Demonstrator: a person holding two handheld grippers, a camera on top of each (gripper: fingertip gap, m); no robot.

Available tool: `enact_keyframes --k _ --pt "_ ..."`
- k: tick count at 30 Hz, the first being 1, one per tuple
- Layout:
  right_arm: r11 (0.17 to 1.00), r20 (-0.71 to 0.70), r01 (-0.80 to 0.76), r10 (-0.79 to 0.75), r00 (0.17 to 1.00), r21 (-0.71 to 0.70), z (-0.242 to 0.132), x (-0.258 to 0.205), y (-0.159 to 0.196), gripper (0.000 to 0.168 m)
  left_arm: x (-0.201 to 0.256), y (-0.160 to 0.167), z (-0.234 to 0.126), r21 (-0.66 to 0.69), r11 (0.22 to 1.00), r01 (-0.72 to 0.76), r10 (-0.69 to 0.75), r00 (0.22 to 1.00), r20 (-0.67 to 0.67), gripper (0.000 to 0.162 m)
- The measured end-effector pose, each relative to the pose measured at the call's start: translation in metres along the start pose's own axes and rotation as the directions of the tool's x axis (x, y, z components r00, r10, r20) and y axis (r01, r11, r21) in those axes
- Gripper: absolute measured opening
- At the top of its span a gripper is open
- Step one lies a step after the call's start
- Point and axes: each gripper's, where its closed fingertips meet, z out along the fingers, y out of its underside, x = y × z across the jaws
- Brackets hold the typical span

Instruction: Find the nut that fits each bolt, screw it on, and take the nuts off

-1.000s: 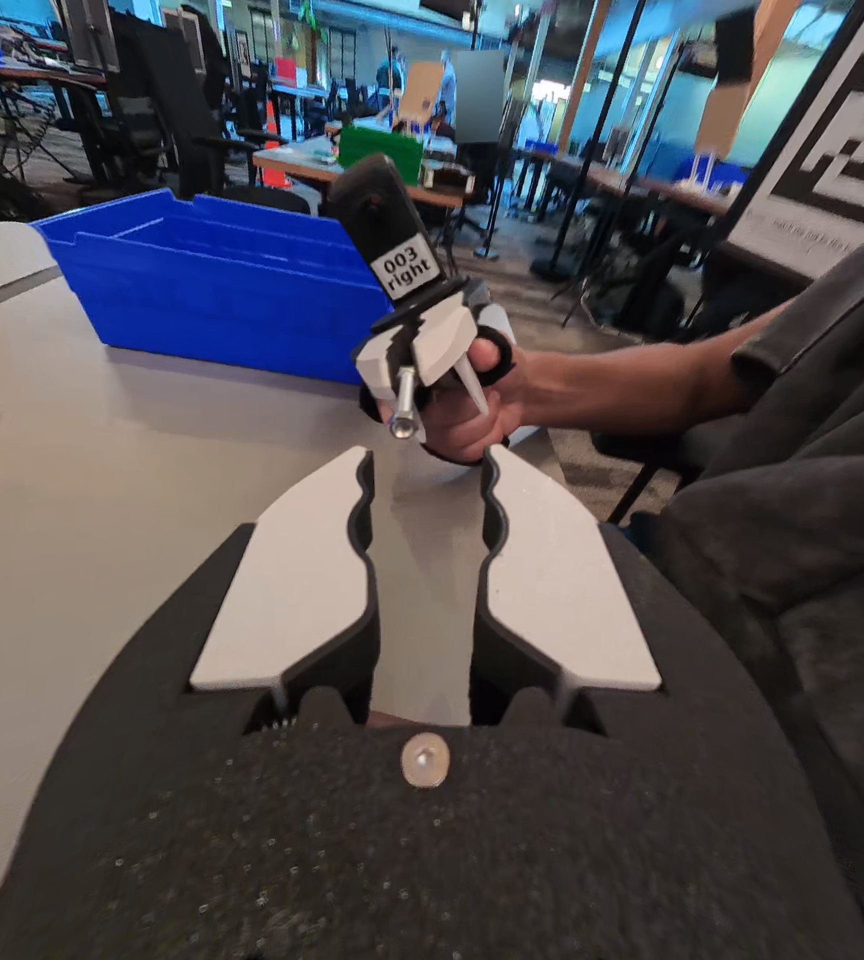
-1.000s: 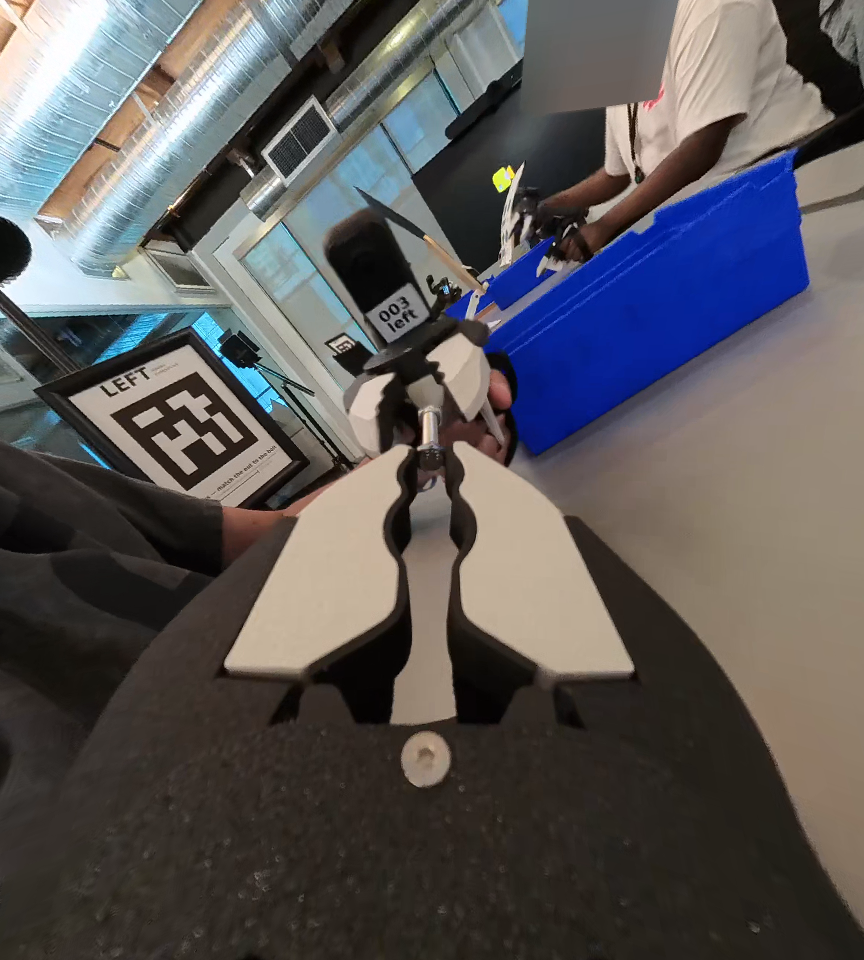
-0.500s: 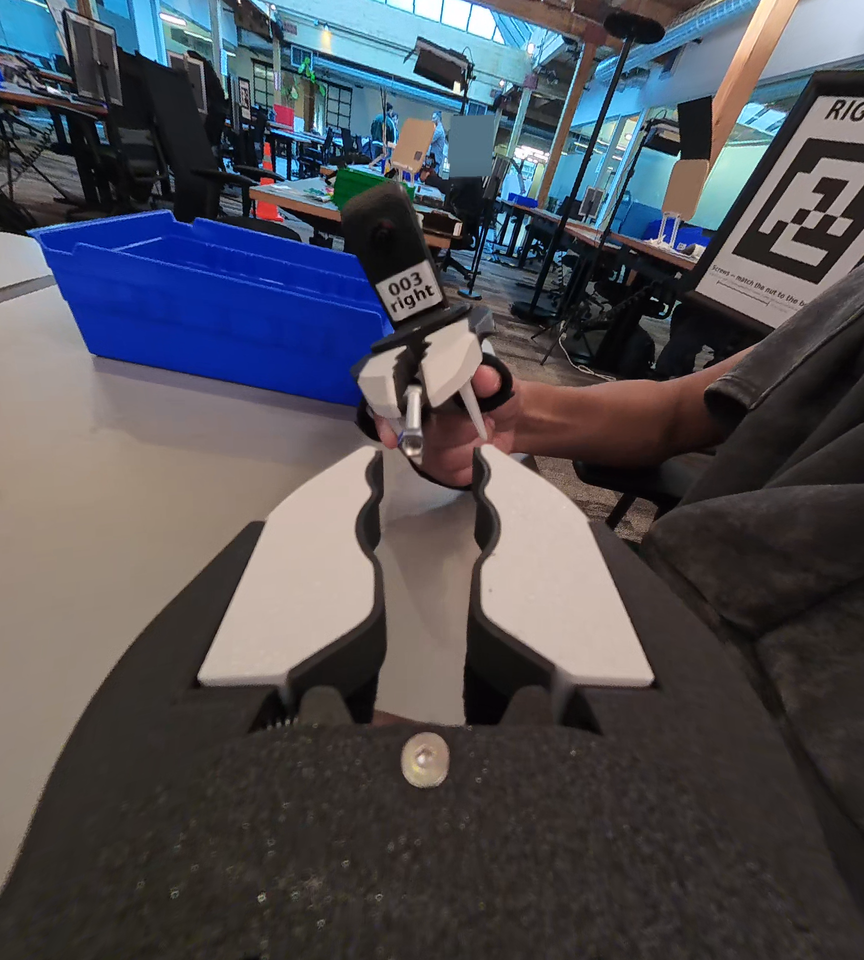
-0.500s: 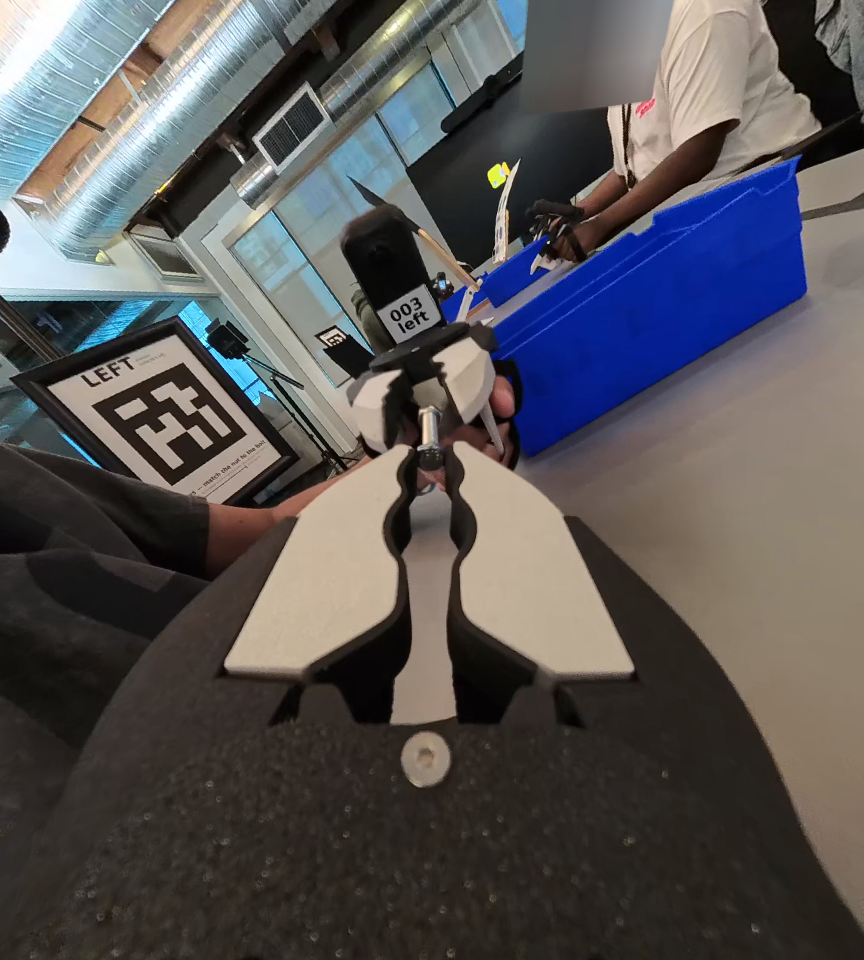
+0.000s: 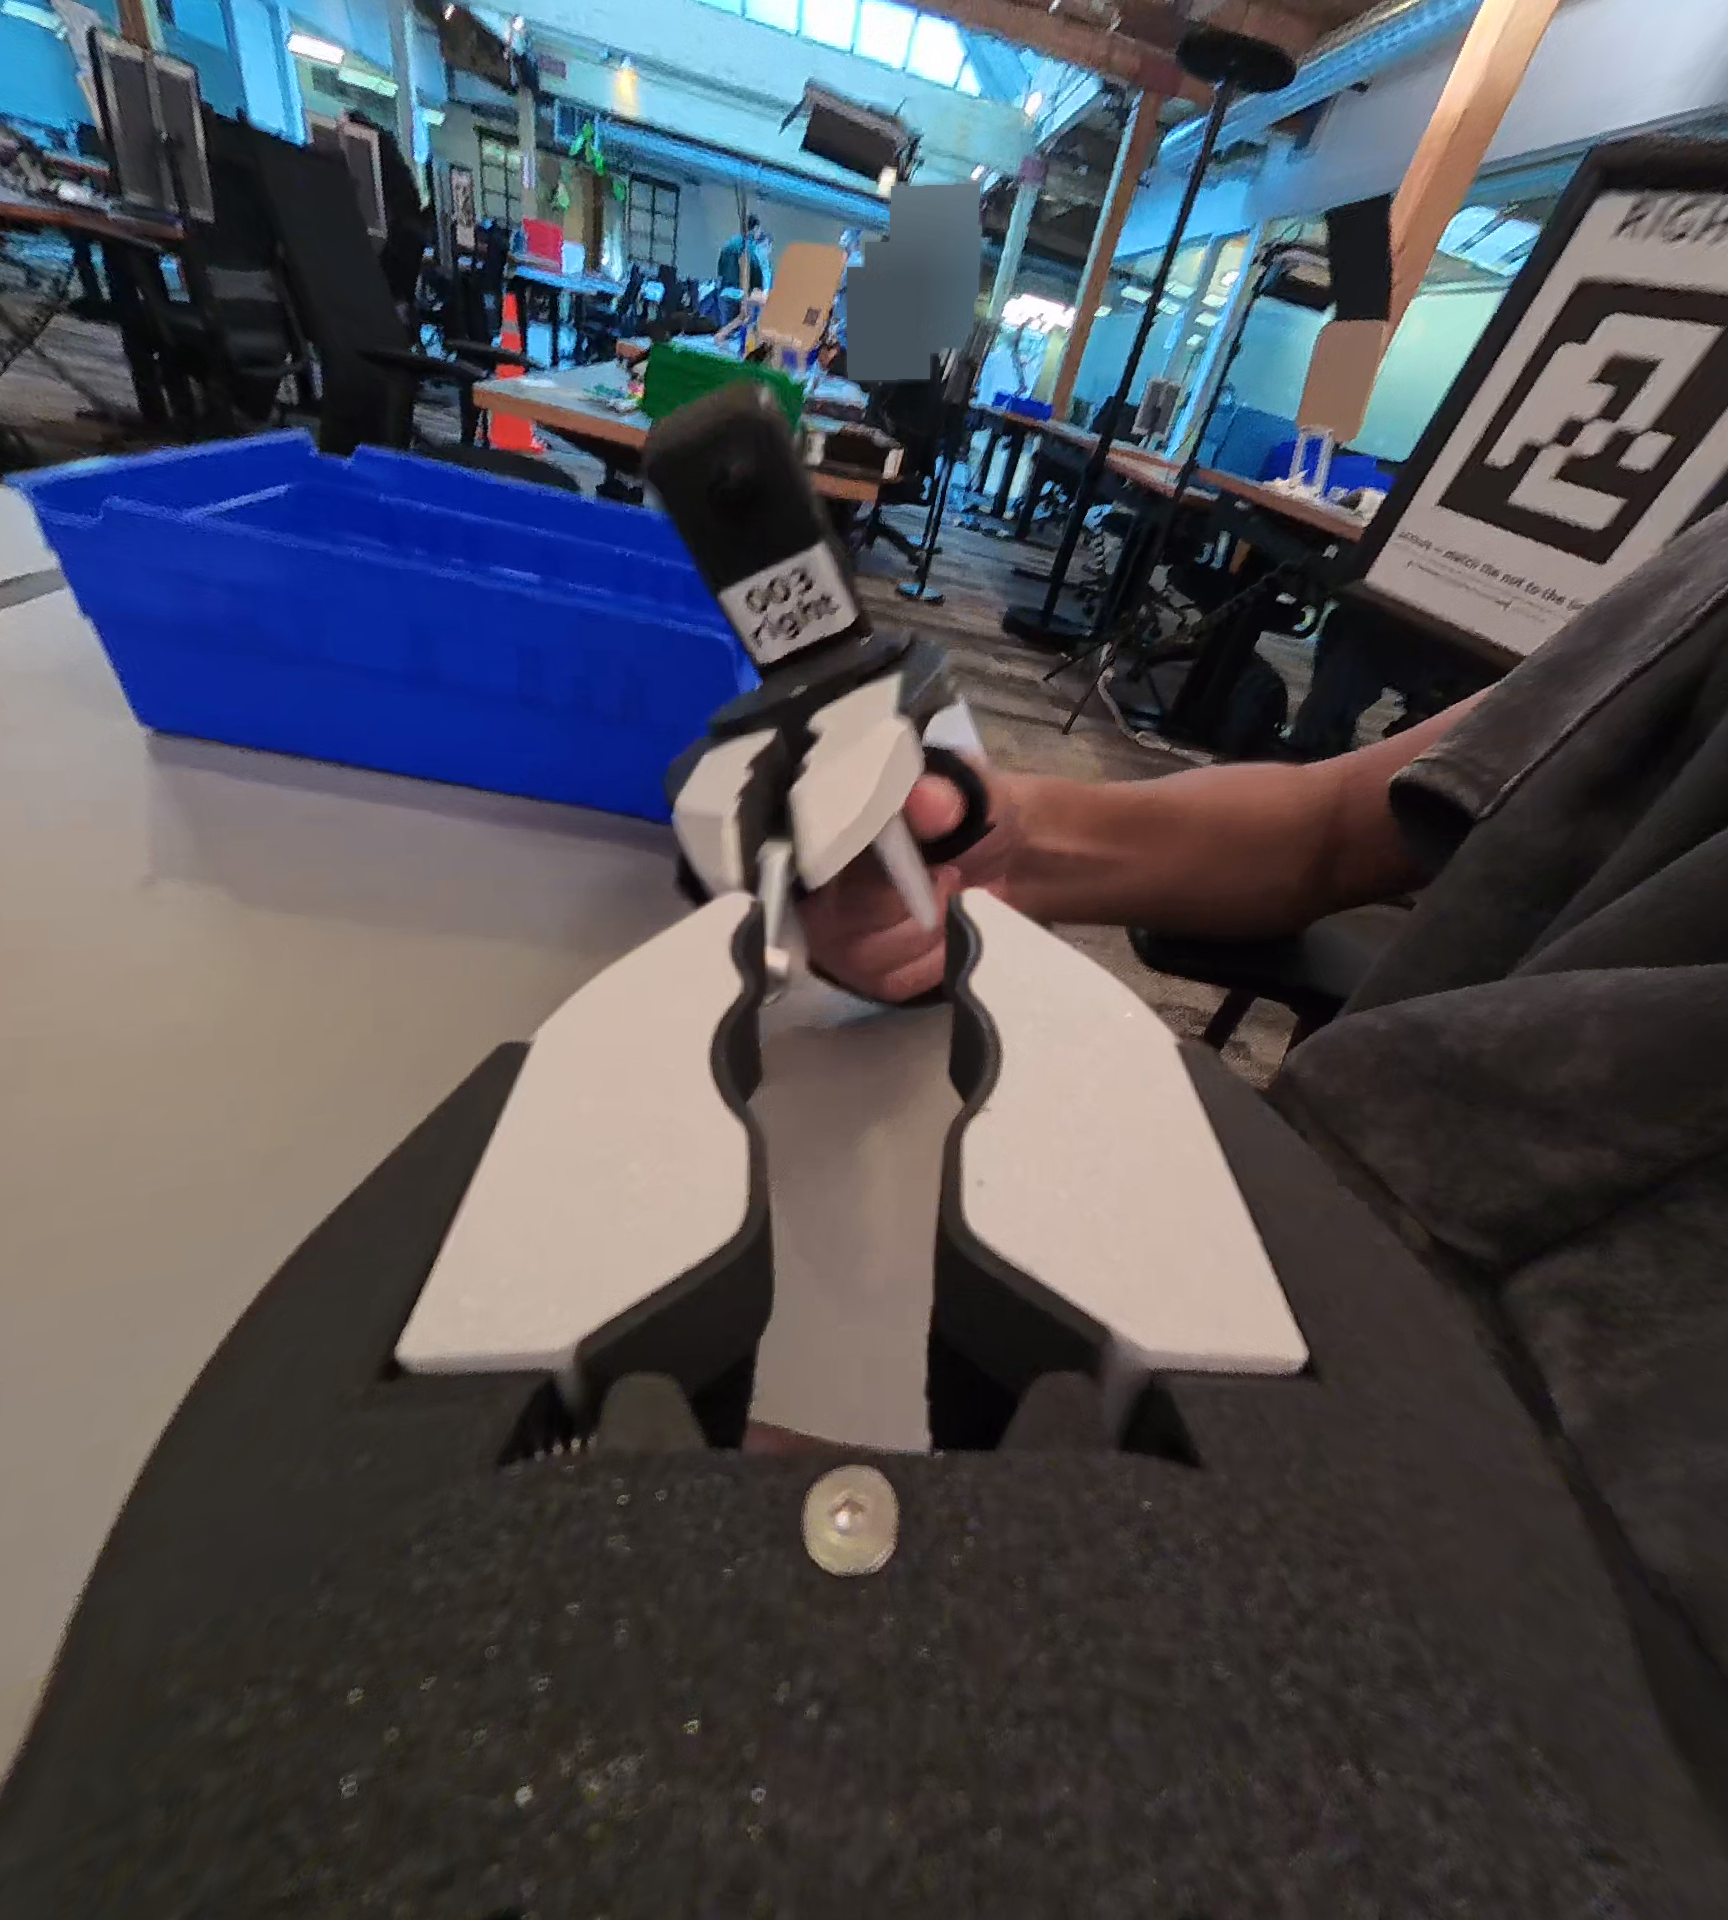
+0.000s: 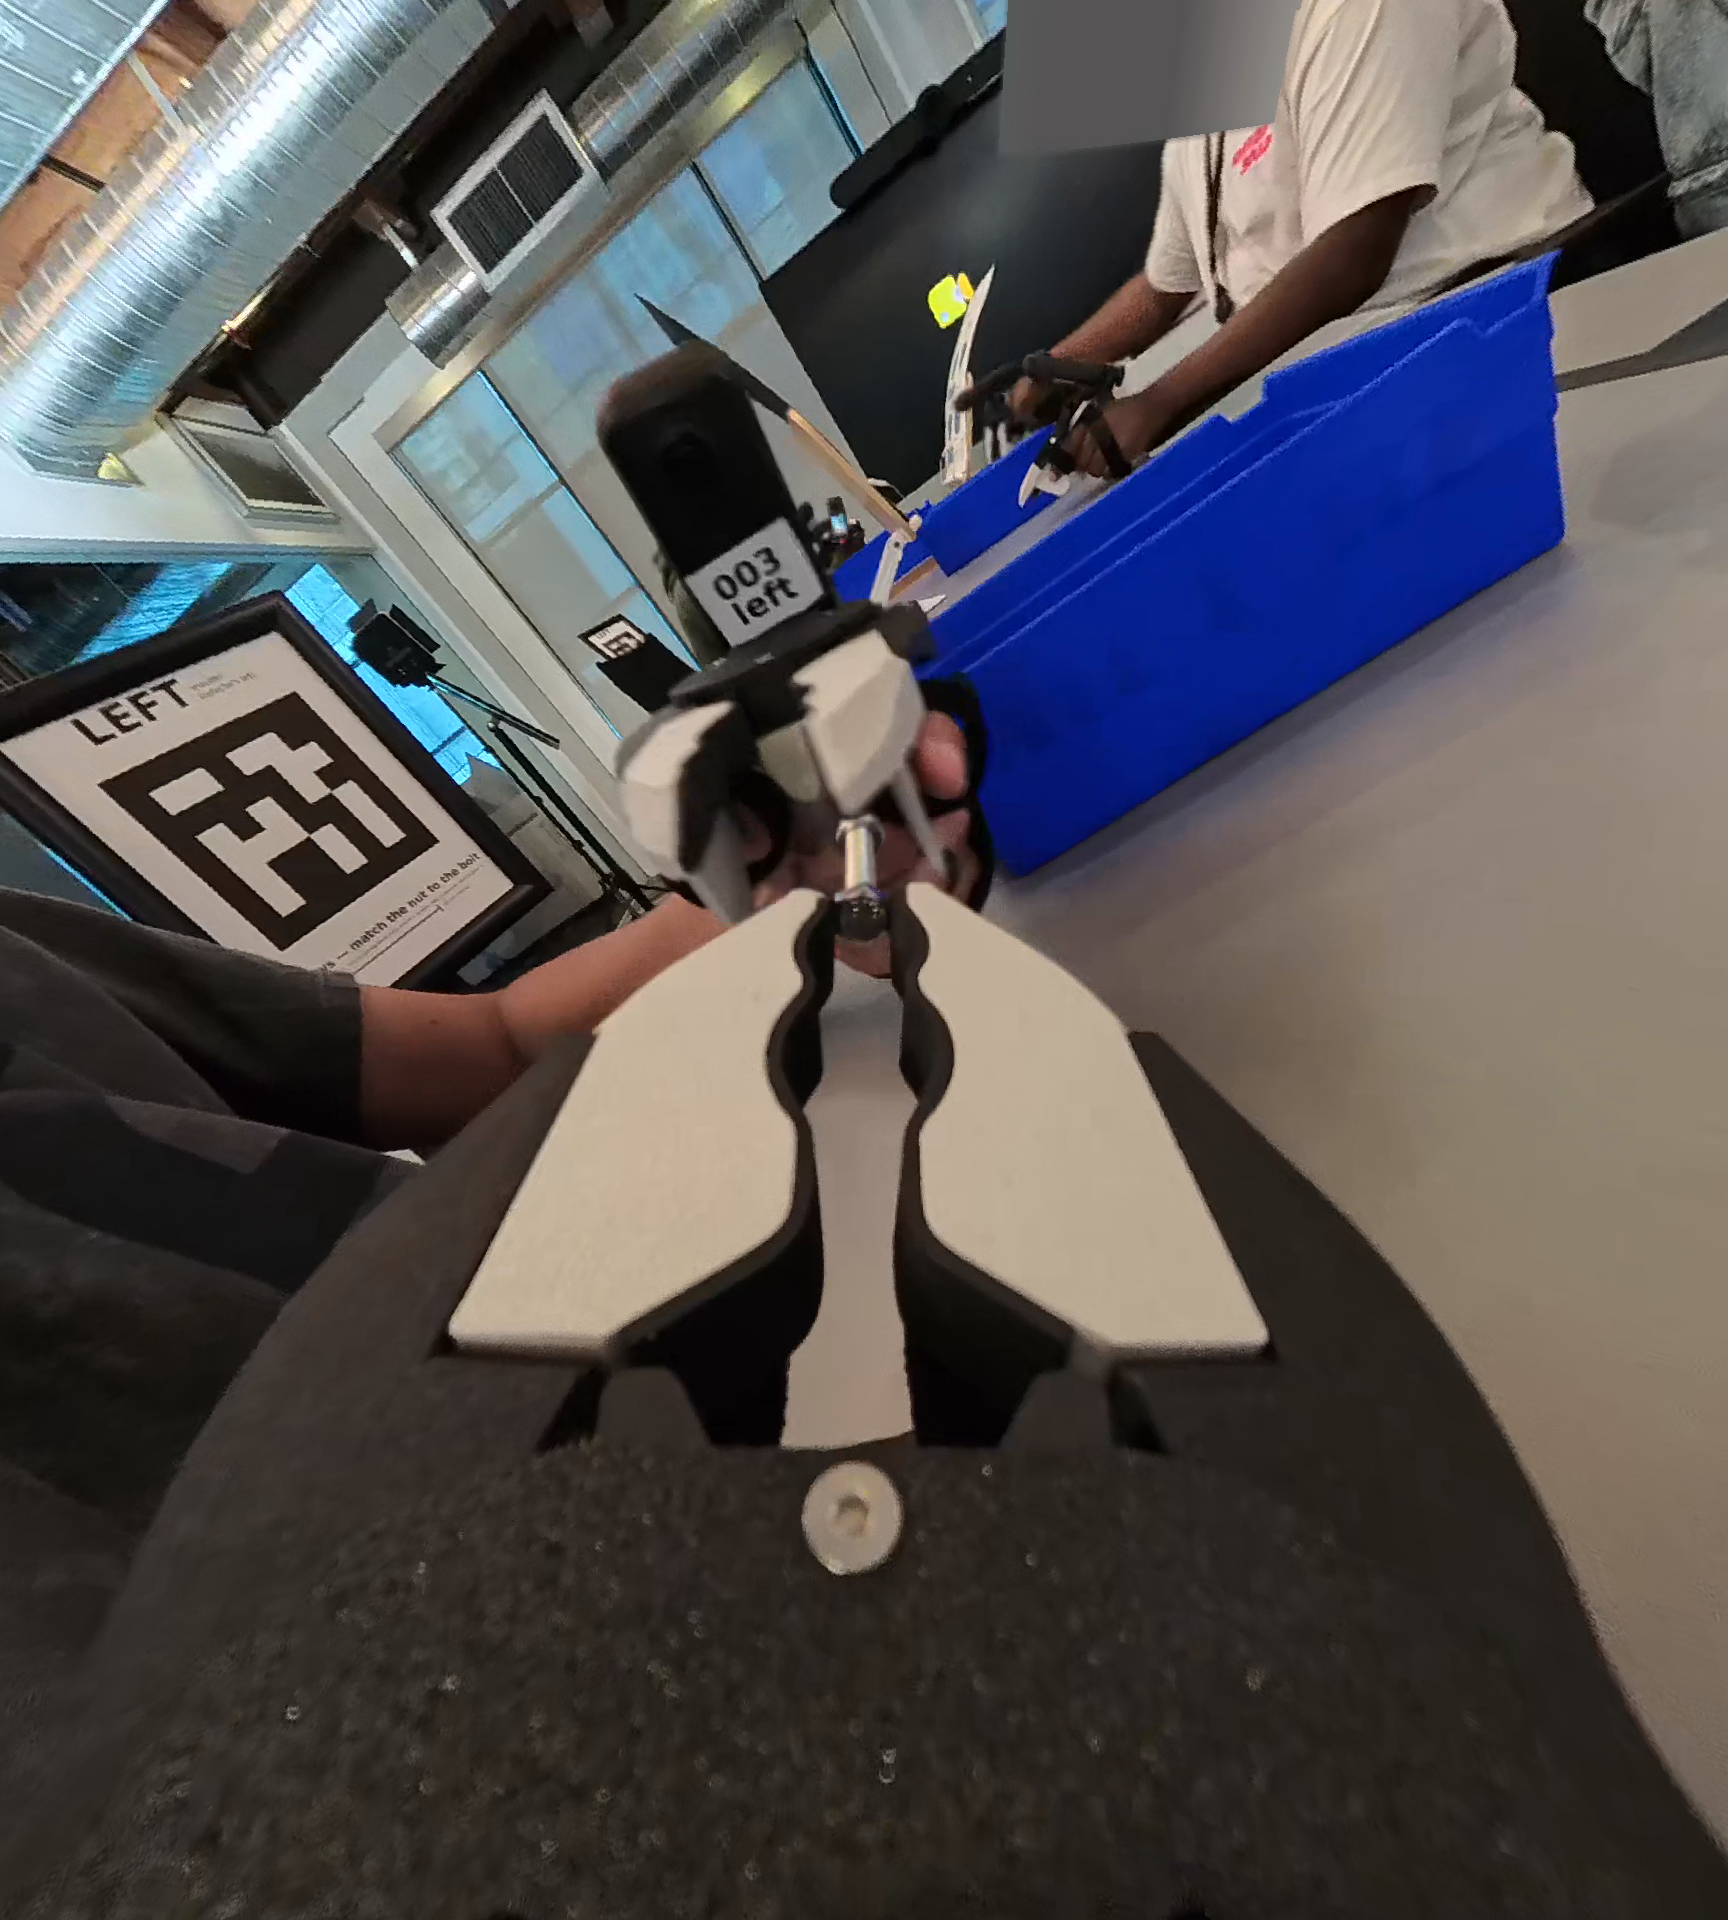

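My right gripper (image 6: 858, 920) is shut on the dark end of a silver bolt (image 6: 852, 857), which points away toward my left gripper (image 6: 798, 821). In the left wrist view my left gripper (image 5: 849, 935) is open and empty, jaws wide apart. The right gripper (image 5: 775, 862) faces it with the bolt (image 5: 775, 914) sticking out; the bolt's free end lies close to my left finger (image 5: 631, 1122). I cannot tell whether a nut sits on the bolt.
A blue bin (image 5: 372, 623) stands on the grey table (image 5: 164, 1039) behind the grippers; it also shows in the right wrist view (image 6: 1255, 644). Framed marker signs (image 5: 1618, 395) (image 6: 247, 800) stand to the sides. Another person (image 6: 1307, 208) works with grippers across the table. The tips of both grippers are at nearly the same place.
The two grippers have drawn closer together; the bolt's free end now reaches my open left gripper's fingertips. The right gripper has stayed shut on the bolt.
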Motion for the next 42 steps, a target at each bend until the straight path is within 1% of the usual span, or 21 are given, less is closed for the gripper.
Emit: enact_keyframes --k 2,3,5,8,9,11,12,14,18,20,22,24,25,28,31,33,35,37,39,40,42 --pt "1.0 0.009 -0.005 0.005 1.0 -0.001 0.0 -0.001 0.001 0.01 0.003 -0.008 -0.002 0.033 0.999 0.003 -0.003 1.0 -0.01 0.03" --pt "1.0 0.019 -0.003 0.002 1.0 0.004 0.0 -0.003 -0.001 0.01 -0.001 -0.007 -0.004 0.025 1.0 0.0 0.0 1.0 0.009 0.03" --pt "1.0 0.026 0.01 -0.01 1.0 0.014 0.0 -0.008 -0.006 0.01 -0.008 0.003 -0.004 -0.009 1.0 0.01 -0.01 0.999 0.034 0.031" --pt "1.0 0.008 0.016 -0.016 1.0 0.023 -0.001 -0.006 -0.007 0.01 -0.009 0.016 0.002 -0.056 0.998 0.021 -0.019 0.999 0.028 0.031" --pt "1.0 0.0 0.013 -0.013 1.0 0.011 -0.001 -0.004 -0.004 0.01 -0.007 0.014 0.004 -0.054 0.999 0.01 -0.008 1.0 0.025 0.031" --pt "1.0 0.014 -0.01 0.009 1.0 0.011 0.0 -0.002 -0.001 0.01 -0.002 0.003 0.003 -0.012 1.0 0.001 -0.001 1.0 0.014 0.038" --pt "1.0 0.003 -0.009 0.009 1.0 0.003 0.0 0.0 0.001 0.01 0.002 -0.002 0.002 0.006 1.0 0.0 0.0 1.0 -0.007 0.029" --pt "1.0 0.015 0.004 -0.004 1.0 -0.006 0.001 -0.003 0.001 0.01 -0.002 -0.006 -0.003 0.022 1.0 -0.005 0.005 1.0 0.018 0.029" --pt "1.0 0.015 0.02 -0.02 1.0 0.009 0.001 -0.008 -0.005 0.01 -0.01 0.01 -0.004 -0.03 0.999 0.024 -0.023 0.999 0.033 0.029" --pt "1.0 -0.006 0.02 -0.02 1.0 0.013 0.0 -0.003 -0.005 0.01 -0.009 0.016 0.001 -0.064 0.998 0.006 -0.004 0.999 0.032 0.029" --pt "1.0 -0.002 0.007 -0.007 1.0 0.003 -0.001 -0.001 -0.001 0.01 -0.004 0.008 0.002 -0.033 0.999 -0.009 0.01 1.0 0.025 0.035" --pt "1.0 -0.017 0.013 -0.013 1.0 -0.013 0.0 0.002 0.003 0.01 0.003 -0.006 -0.002 0.036 0.999 -0.001 0.002 1.0 -0.015 0.027" --pt "1.0 -0.003 0.012 -0.013 1.0 -0.01 0.001 -0.001 0.003 0.01 0.002 -0.009 -0.004 0.049 0.999 0.002 -0.002 1.0 -0.01 0.026" --pt "1.0 0.012 0.027 -0.027 1.0 0.001 0.001 -0.007 -0.002 0.01 -0.01 0.006 -0.006 -0.012 1.0 0.004 -0.003 0.999 0.041 0.027" --pt "1.0 -0.005 0.028 -0.028 1.0 0.0 0.002 -0.004 -0.002 0.01 -0.009 0.017 0.001 -0.051 0.999 0.016 -0.015 1.0 0.025 0.029" --pt "1.0 0.004 0.015 -0.015 1.0 -0.007 0.001 -0.002 0.001 0.01 -0.003 0.009 0.004 -0.026 1.0 0.003 -0.003 1.0 0.016 0.037" --pt "1.0 0.015 0.012 -0.012 1.0 -0.008 0.002 -0.004 0.002 0.01 0.0 0.004 0.003 -0.022 1.0 -0.003 0.003 1.0 0.002 0.041" --pt "0.999 0.002 0.032 -0.032 0.999 -0.023 0.004 -0.005 0.003 0.01 0.0 0.001 0.0 0.005 1.0 0.002 -0.002 1.0 0.0 0.039" --pt "0.999 0.005 0.029 -0.029 1.0 -0.033 0.004 -0.005 0.005 0.011 -0.004 -0.006 -0.005 0.068 0.997 0.034 -0.034 0.999 -0.004 0.032" --pt "0.999 0.006 0.028 -0.028 1.0 -0.027 0.004 -0.005 0.004 0.011 -0.006 -0.006 -0.007 0.066 0.997 0.04 -0.04 0.999 -0.002 0.032" --pt "0.999 0.014 0.026 -0.025 1.0 -0.022 0.003 -0.007 0.002 0.01 -0.01 0.005 -0.005 -0.002 1.0 0.011 -0.01 0.999 0.035 0.032"
